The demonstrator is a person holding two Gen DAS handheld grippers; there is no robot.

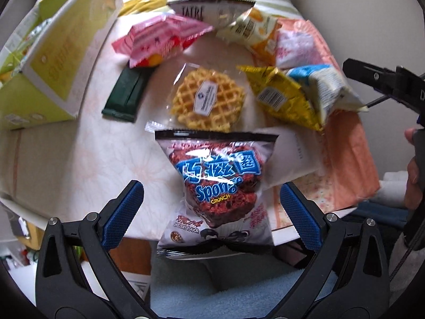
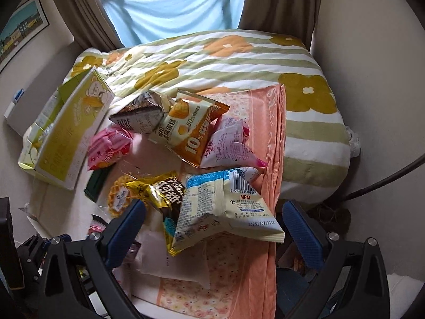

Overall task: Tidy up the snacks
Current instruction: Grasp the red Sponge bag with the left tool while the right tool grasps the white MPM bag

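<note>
- Snacks lie scattered over a pale floral worktop (image 1: 79,164), ahead of both hand-held grippers.
- Between the spread fingers of the left hand-held gripper (image 1: 211,207) lies a Sponge Crunch packet (image 1: 216,186), its lower edge nearest the camera; the blue pads (image 1: 124,212) stand clear of it on both sides, so the jaws are apart and clamp nothing.
- Just beyond that packet sits a wrapped round waffle (image 1: 208,101), their wrappers touching or overlapping at the edge.
- Left of the waffle rests a dark green bar (image 1: 126,94), and beyond it a pink striped packet (image 1: 159,42) partly overlaps the bar's far end.
- Far left of this gripper stands a yellow-green carton (image 1: 53,61), tilted.
- Ahead to the right, a gold packet (image 1: 281,98) lies under a blue-and-cream packet (image 1: 326,87); farther on are an orange-and-white packet (image 1: 255,32) and a dark packet (image 1: 209,10).
- The right hand-held gripper (image 2: 213,227) also has its jaws apart, empty, with the blue-and-cream packet (image 2: 225,207) lying between and just past its pads (image 2: 301,234).
- That packet leans on the gold packet (image 2: 159,196), to its left.
- An orange cloth (image 2: 268,146) covers the worktop's right side, under a pale pink packet (image 2: 228,143).
- Beyond the worktop spreads a bed (image 2: 239,61) with a green-striped flowered quilt.
</note>
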